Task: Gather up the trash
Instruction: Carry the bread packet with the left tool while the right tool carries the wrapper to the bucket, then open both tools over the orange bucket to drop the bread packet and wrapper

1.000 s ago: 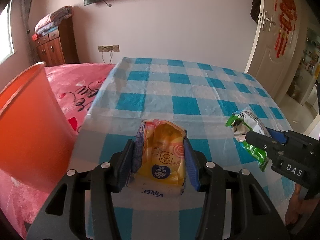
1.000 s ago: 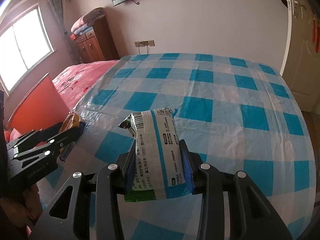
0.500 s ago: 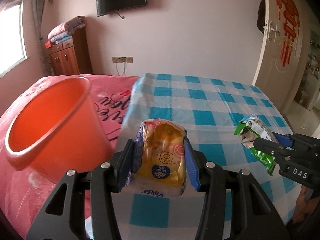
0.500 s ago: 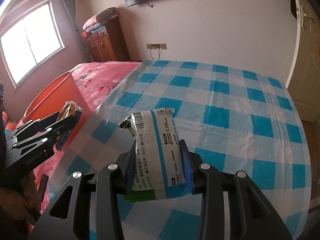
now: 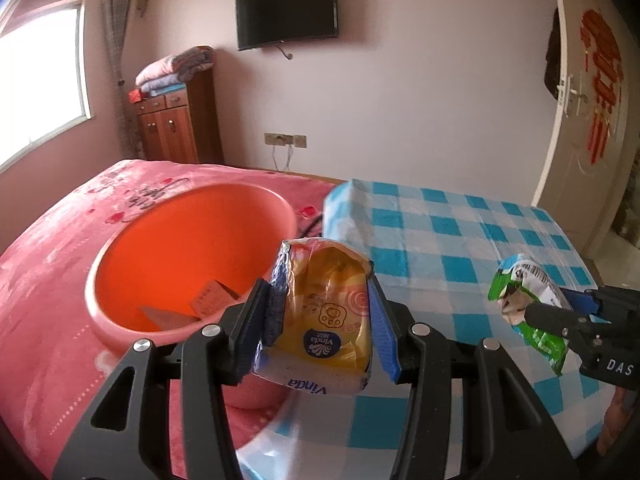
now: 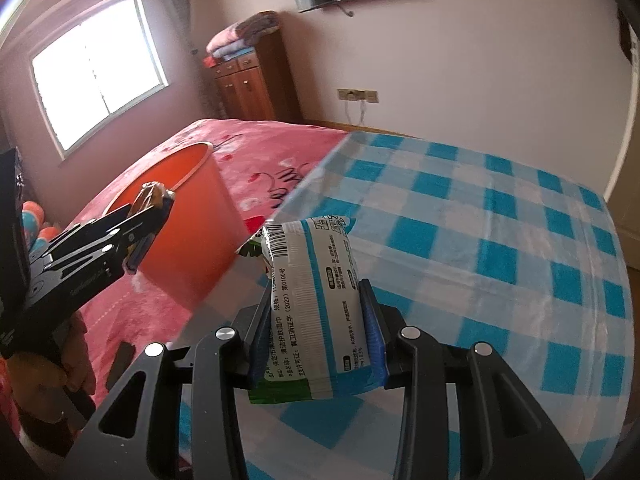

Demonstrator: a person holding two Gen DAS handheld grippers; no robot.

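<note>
Bucket nearer; tissue pack between left claw pads.

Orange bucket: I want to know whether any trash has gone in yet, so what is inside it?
The orange bucket holds a few brown cardboard scraps. The left gripper and its yellow tissue pack hide part of the bottom.

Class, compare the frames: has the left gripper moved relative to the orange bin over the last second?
Yes. The left gripper, shut on the yellow tissue pack, has swung left from over the checked table toward the orange bin, now just before its mouth.
</note>
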